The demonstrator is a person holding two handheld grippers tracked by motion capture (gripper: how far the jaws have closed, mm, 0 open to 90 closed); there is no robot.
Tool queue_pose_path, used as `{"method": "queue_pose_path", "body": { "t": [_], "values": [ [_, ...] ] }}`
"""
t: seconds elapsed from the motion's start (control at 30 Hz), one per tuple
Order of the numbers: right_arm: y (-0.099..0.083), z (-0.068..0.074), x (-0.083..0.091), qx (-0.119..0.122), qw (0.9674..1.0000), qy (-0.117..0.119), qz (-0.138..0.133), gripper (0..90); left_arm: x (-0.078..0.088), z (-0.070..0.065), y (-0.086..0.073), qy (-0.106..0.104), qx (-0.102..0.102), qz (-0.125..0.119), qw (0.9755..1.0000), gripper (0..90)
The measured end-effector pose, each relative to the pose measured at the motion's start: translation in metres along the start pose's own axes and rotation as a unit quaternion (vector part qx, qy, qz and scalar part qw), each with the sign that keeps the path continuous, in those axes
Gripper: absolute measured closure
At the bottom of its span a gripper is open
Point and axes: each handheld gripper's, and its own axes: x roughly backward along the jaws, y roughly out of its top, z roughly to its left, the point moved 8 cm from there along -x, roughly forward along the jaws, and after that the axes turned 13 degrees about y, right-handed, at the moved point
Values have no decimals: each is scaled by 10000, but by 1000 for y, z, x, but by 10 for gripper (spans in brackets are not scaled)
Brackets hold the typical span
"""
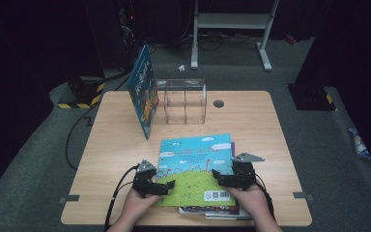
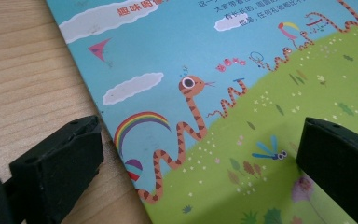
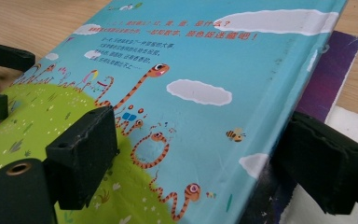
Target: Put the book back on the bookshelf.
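Picture book with the sky-blue and grass-green cover (image 1: 196, 166), lying flat on top of a small stack at the front of the light wooden desk (image 1: 111, 145).
Left hand-held gripper (image 1: 168, 186) straddles its left edge, jaws spread apart, nothing pinched. Right hand-held gripper (image 1: 218, 176) sits released too, one jaw over the cover, the other past the spine above a purple book (image 3: 328, 79) underneath. Another blue book (image 1: 142, 89) stands upright against a clear plastic divider box (image 1: 184, 100) further back.

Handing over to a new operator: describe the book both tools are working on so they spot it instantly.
On the wooden table, look at the near edge, where a small stack lies. It is the top book: sky-blue cover, green hill, striped orange snakes, unlike the purple-covered one beneath.
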Motion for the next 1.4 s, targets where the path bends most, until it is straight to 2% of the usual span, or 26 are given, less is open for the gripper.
{"method": "queue_pose_path", "body": {
  "t": [0.27, 0.43, 0.47, 0.5, 0.53, 0.73, 0.8, 1.0, 1.4],
  "values": [
    [1, 0, -3, 6, 10000, 0, 74, 107, 0, -1, 0, -53, -68, -8, 10000, 16],
    [2, 1, -4, -34, 9999, 1, 138, 112, 0, -2, 0, -77, -39, 10, 10000, 12],
    [3, 0, -3, -89, 9998, 7, 164, 148, 0, -2, 0, -64, -26, 15, 10000, 11],
    [3, 0, -3, -89, 9998, 7, 164, 148, 0, -2, 0, -53, -33, 17, 10000, 11],
    [4, -2, 0, -180, 9997, 13, 141, 198, 0, -3, 0, -68, -46, 8, 10000, 10],
    [4, -3, 3, -387, 9992, 55, 96, 283, 0, -2, 0, -65, -105, 28, 9999, 6],
    [5, -5, 5, -456, 9989, 80, 1, 319, 0, -2, 0, -62, -108, 31, 9999, 5],
    [3, -1, 10, -367, 9993, 43, -71, 366, 0, -2, 0, -73, -66, 32, 9999, 1],
    [3, 1, 12, -264, 9995, -70, -155, 379, 0, -2, 0, -78, -63, 24, 9999, 0]
  ]
}}
